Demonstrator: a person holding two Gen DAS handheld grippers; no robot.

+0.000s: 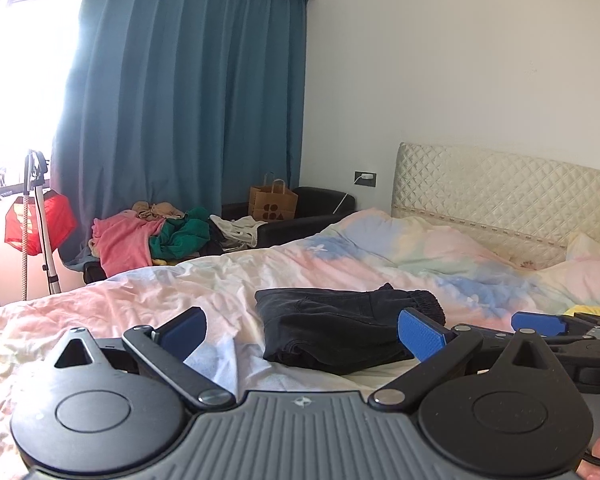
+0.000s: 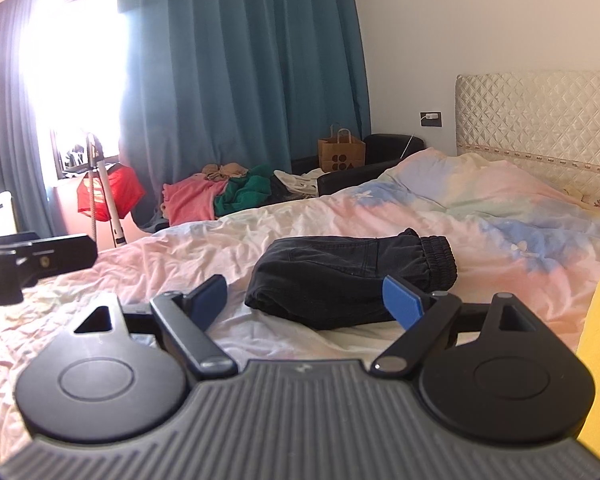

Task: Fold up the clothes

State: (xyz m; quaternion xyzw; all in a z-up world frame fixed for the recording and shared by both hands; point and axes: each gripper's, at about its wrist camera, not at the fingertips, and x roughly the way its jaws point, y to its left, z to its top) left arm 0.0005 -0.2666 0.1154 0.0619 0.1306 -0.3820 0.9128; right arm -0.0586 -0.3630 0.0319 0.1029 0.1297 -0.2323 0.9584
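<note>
Right wrist view is showing the black trousers (image 2: 352, 280) lying folded on the bed (image 2: 140, 264): soft, limp, best pinched at the elastic waistband (image 2: 440, 260); both the left gripper (image 1: 300, 332) and the right gripper (image 2: 306, 300) are holding their fingers spread, empty.

White walls (image 1: 460, 60), teal curtain (image 1: 188, 92) beside a glaring window (image 2: 72, 52), quilted headboard (image 1: 500, 196)
</note>
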